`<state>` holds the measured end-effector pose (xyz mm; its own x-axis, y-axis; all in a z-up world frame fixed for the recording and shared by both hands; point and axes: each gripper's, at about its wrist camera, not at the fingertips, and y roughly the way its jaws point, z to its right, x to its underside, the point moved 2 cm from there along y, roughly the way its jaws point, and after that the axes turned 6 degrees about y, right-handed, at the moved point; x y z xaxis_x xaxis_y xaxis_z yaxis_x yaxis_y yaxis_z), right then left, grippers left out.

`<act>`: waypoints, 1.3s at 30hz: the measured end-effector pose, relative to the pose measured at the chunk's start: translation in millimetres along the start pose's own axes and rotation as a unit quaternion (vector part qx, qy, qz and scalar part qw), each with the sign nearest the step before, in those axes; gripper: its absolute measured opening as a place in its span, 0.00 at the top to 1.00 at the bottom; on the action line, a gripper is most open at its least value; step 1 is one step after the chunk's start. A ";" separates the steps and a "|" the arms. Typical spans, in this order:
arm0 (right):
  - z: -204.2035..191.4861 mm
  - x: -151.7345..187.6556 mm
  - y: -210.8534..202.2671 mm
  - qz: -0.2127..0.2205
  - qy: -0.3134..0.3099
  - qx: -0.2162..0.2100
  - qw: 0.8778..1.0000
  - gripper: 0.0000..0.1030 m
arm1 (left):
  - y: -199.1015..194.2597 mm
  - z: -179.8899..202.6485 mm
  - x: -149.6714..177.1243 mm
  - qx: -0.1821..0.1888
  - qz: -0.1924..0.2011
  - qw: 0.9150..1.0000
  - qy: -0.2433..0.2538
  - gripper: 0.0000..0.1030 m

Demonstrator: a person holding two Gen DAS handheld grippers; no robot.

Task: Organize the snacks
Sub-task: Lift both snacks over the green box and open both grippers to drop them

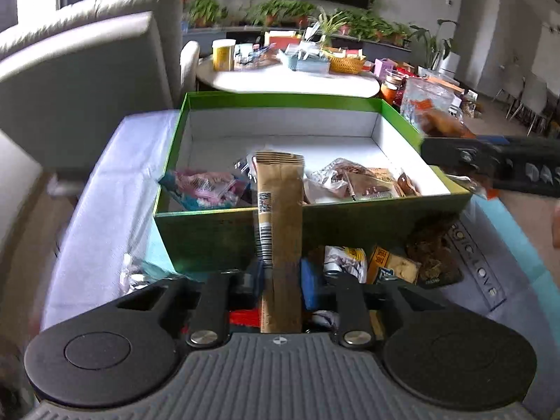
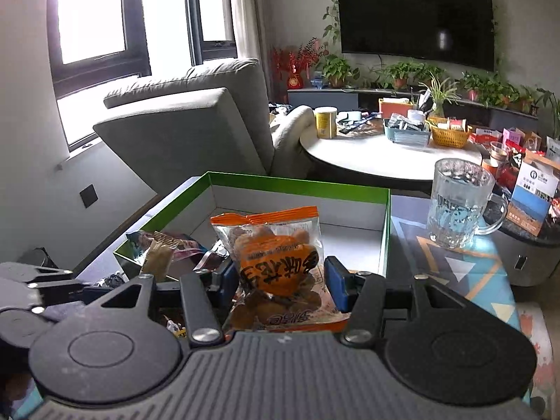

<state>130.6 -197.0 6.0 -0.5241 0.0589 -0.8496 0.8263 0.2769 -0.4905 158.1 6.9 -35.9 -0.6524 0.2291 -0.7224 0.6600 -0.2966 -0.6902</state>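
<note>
Several snacks already lie in the green box (image 1: 402, 129); more wait loose on the table in front of it. The left gripper (image 1: 280, 280) clamps a brown stick pack (image 1: 280, 210), the right gripper (image 2: 276, 280) an orange bag (image 2: 276, 262), both near the box.

Armchair (image 2: 182, 122): grey, by the window, behind the low table.
Window (image 2: 94, 17): dark frame, bright daylight.
Television (image 2: 416, 17): black, on the wall, vines trailing round it.
Potted plants (image 2: 406, 71): in a row on the long cabinet under the screen.
Round table (image 2: 367, 155): white, cluttered; yellow canister (image 2: 325, 122), wicker basket (image 2: 449, 134).
Glass mug (image 2: 458, 203): clear, upright on the patterned tabletop.
</note>
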 end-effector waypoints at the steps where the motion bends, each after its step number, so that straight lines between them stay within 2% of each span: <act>1: 0.6 -0.3 -0.7 0.001 0.000 0.001 1.000 0.48 | -2.1 -2.2 -1.7 0.004 0.000 1.000 -0.007 0.82; 5: 4.2 -1.7 3.0 0.001 0.005 0.004 1.000 0.48 | -26.6 0.9 -12.0 -0.001 0.042 0.999 0.019 0.82; 10: 1.4 -7.4 10.6 0.005 0.004 0.006 1.000 0.48 | -43.7 0.0 -42.3 0.000 0.084 0.996 0.018 0.82; 13: -0.3 -12.4 16.0 0.012 -0.004 0.015 1.000 0.48 | -47.8 -3.5 -67.1 -0.017 0.117 0.993 0.016 0.82; 19: 9.0 -20.4 25.7 0.019 0.007 0.025 0.999 0.48 | -33.2 -7.1 -102.0 -0.005 0.150 0.989 0.012 0.81; 22: 13.8 -23.3 34.0 0.019 0.014 0.029 0.999 0.48 | -13.1 -7.5 -111.0 -0.006 0.144 0.989 0.016 0.81; 29: 28.5 -21.9 56.6 0.002 0.033 0.038 0.999 0.48 | 34.9 -13.5 -115.2 -0.002 0.100 0.995 0.011 0.79; 30: 30.3 -21.6 58.6 0.000 0.035 0.039 0.999 0.48 | 39.3 -14.0 -114.0 -0.001 0.093 0.996 0.009 0.78; 31: 32.6 -20.6 60.7 -0.004 0.038 0.042 0.998 0.48 | 43.8 -14.3 -112.3 -0.002 0.085 0.996 0.008 0.71; 33: 36.1 -19.2 62.0 -0.010 0.044 0.048 0.998 0.47 | 48.2 -14.9 -107.9 -0.006 0.075 0.997 0.008 0.61; 39: 42.7 -18.4 51.2 -0.007 0.068 0.043 0.997 0.45 | 35.6 -11.7 -94.8 -0.006 0.076 0.997 0.022 0.61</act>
<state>191.4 -224.9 -11.7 -0.5537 0.1874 -0.8114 0.8305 0.1964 -0.5213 247.7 -14.5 7.6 -0.5281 0.2231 -0.8193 0.7546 -0.3193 -0.5733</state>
